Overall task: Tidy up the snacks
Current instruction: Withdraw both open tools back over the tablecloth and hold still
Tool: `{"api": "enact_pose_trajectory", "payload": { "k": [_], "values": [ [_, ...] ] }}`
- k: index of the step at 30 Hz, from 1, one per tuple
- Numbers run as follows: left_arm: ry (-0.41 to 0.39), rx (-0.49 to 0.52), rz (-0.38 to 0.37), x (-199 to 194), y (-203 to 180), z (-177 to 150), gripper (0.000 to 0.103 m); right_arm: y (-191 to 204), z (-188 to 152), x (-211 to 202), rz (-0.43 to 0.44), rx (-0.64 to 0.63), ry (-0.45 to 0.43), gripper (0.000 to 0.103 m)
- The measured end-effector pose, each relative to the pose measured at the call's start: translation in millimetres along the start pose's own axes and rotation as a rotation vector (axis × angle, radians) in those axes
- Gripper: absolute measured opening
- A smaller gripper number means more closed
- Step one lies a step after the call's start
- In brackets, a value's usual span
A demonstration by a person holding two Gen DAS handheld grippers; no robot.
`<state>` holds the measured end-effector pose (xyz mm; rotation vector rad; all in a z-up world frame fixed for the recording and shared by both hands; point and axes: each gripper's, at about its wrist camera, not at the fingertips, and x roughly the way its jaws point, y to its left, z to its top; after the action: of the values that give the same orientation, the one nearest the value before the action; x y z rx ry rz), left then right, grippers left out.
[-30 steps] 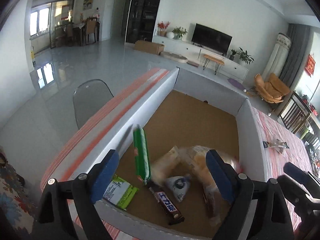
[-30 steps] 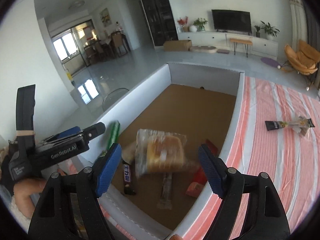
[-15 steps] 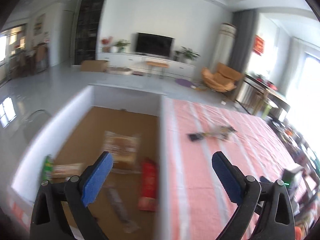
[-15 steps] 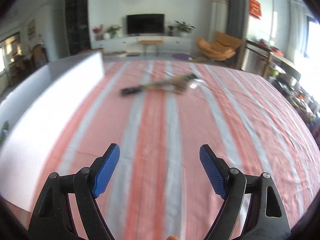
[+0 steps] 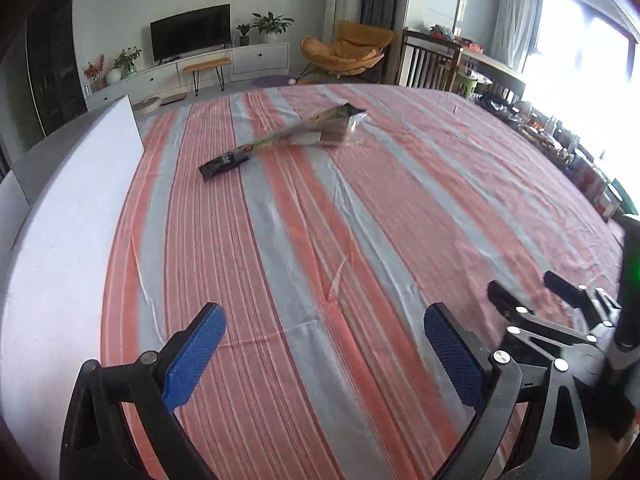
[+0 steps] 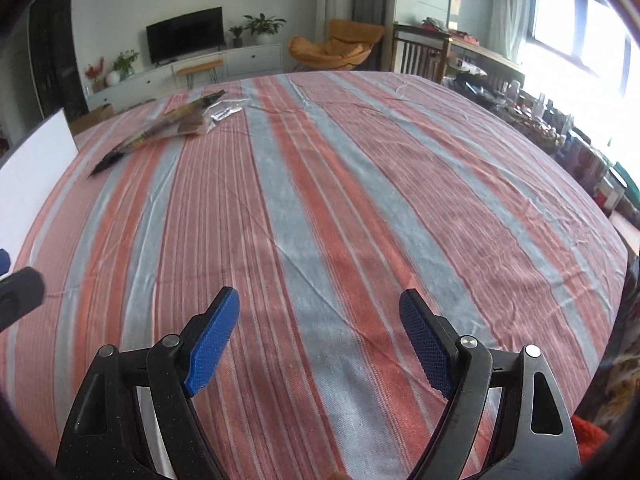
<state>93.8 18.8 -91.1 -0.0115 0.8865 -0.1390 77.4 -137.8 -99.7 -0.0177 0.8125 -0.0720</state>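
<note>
A: Living rm. Big table w/ a pink-and-grey striped cloth (image 5: pixel 360 240) over it; TV (image 5: pixel 191 32) on the far wall, orange chair (image 5: pixel 348 50) to the TV's right, bright windows further right.

B: Grippers?

A: Both tilted down at the cloth, hovering over its near part. Left gripper (image 5: pixel 324 354): blue pads spread wide, only bare cloth btwn them. Right gripper (image 6: pixel 318 340): also wide apart, nothing btwn the pads, holding nothing. In the left cam the right gripper shows at the lower right edge, just beside the left one.

B: Snacks?

A: Two left on the cloth, far side, toward the TV end, well apart from both grippers. A long thin snack packet (image 5: pixel 280 140) w/ dark ends lies diagonally; a clear wrapped brown snack (image 5: pixel 334 134) sits touching or overlapping its far end, can't tell which. Somewhat blurred, labels unreadable. A small silvery scrap (image 6: pixel 226 112) lies just beside them in the right cam.

B: Anything in the way?

A: White box wall (image 5: pixel 68 216) runs along the cloth's left edge, near the packet's dark near end but not touching. Its inside is hidden from here. Clutter on low furniture past the cloth's right edge, too small to name.
</note>
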Motion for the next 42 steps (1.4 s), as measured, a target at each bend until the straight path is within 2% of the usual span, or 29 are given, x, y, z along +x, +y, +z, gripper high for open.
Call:
{"api": "enact_pose_trajectory", "payload": {
  "k": [4, 5, 10, 42],
  "values": [
    [0.075, -0.027, 0.045, 35, 6, -10, 0.099, 0, -2, 3, 0.001, -0.011, 0.024, 0.085],
    [0.052, -0.012, 0.068, 35, 5, -9, 0.099, -1, -2, 4, 0.005, -0.008, 0.031, 0.085],
    [0.055, 0.000, 0.084, 37, 0, -11, 0.103, -10, -4, 8, 0.042, 0.036, 0.052, 0.085],
    [0.056, -0.002, 0.081, 41, 3, -9, 0.103, -10, -4, 7, 0.038, 0.032, 0.055, 0.086]
  ]
}}
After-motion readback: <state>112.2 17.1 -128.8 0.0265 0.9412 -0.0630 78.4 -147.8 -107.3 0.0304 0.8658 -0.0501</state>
